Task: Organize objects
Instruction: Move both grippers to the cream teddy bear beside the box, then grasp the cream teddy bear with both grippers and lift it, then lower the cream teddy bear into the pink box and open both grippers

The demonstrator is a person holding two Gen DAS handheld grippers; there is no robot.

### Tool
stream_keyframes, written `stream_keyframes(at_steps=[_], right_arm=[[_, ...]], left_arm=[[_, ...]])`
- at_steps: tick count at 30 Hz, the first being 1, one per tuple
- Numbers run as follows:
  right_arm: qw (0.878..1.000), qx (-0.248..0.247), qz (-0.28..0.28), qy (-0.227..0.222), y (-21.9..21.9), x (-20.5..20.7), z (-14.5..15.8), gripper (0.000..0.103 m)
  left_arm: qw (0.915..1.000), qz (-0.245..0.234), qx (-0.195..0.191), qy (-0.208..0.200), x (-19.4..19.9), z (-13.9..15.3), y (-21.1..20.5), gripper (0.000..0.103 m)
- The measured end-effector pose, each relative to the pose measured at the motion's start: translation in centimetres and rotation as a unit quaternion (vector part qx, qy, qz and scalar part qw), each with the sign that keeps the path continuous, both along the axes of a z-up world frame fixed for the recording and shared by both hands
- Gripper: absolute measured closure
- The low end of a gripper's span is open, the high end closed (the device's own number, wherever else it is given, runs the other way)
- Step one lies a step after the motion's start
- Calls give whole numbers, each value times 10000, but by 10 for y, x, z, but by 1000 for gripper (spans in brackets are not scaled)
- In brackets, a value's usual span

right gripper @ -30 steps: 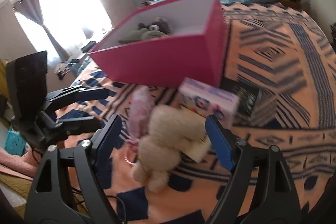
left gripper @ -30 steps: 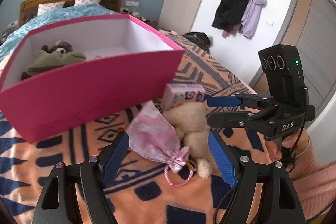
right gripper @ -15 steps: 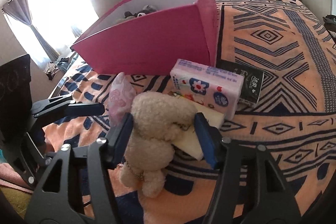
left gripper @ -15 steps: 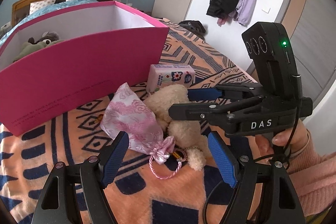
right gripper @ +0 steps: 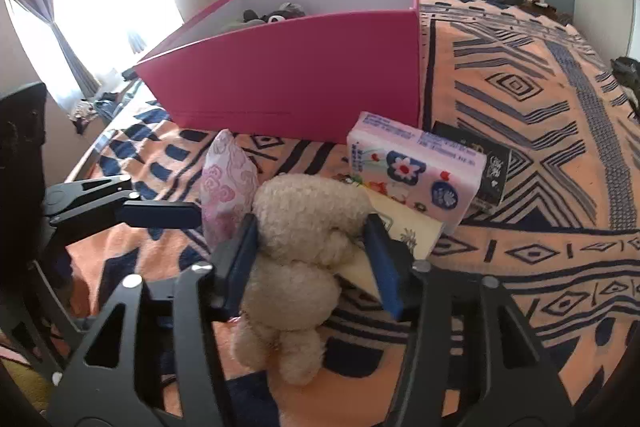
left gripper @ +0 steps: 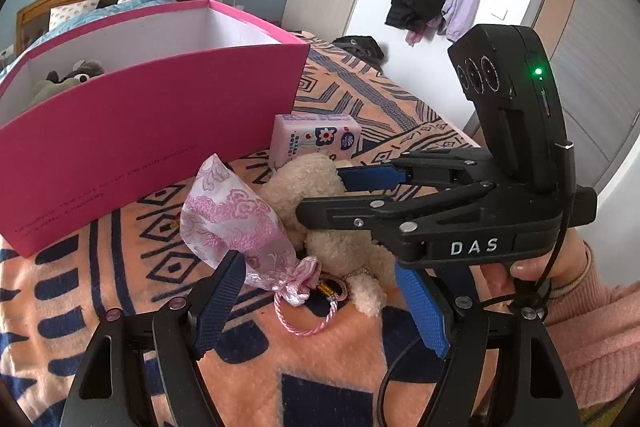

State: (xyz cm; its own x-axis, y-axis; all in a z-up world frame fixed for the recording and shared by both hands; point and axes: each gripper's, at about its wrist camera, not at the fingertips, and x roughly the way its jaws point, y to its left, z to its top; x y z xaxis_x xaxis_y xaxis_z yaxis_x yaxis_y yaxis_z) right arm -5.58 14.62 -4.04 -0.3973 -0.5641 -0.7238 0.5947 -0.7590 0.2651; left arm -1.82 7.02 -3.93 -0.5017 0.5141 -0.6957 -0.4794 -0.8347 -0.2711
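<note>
One fluffy cream plush toy (right gripper: 298,247) lies just before the open pink cardboard box (right gripper: 296,71), long axis toward the right-wrist camera, head nearest the box. Right gripper (right gripper: 310,255) jaws closing, pads on the head. Left gripper (left gripper: 320,301) wide open, empty, astride one pink drawstring pouch (left gripper: 236,223). Only the right view shows one black packet (right gripper: 486,165) behind one floral tissue pack (right gripper: 416,169).

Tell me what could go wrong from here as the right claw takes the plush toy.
1. The right claw is closing on the beige plush toy, whose soft fur may slip out when lifted.
2. The pink drawstring pouch leans against the toy, with its cord near a gold ring, so it may drag along.
3. The left claw is open around the pouch; the claws could collide.
</note>
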Motion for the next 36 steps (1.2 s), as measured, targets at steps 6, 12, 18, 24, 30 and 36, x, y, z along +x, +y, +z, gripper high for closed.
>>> stream_keyframes(at_steps=[6,12,18,24,30,36], right_arm=[[9988,-462,2,-188,16,0,7,57],[9961,-881,19,5,29,3,35,57],[9922,-1197,239,259,23,-4,68,57],[9885,-1373,376,508,12,-26,96,57],[9841,-1612,483,573,1,-60,120,57],[9834,-1654,487,568,-17,-98,134,57]], left_arm=[[9998,-158,142,40,3,6,1,25],[9980,-468,386,177,4,24,6,25],[9962,-610,399,469,-4,53,10,43],[9954,-492,402,717,-26,82,5,51],[9944,-322,237,976,-59,105,4,51],[9953,-91,224,938,-100,116,-14,51]])
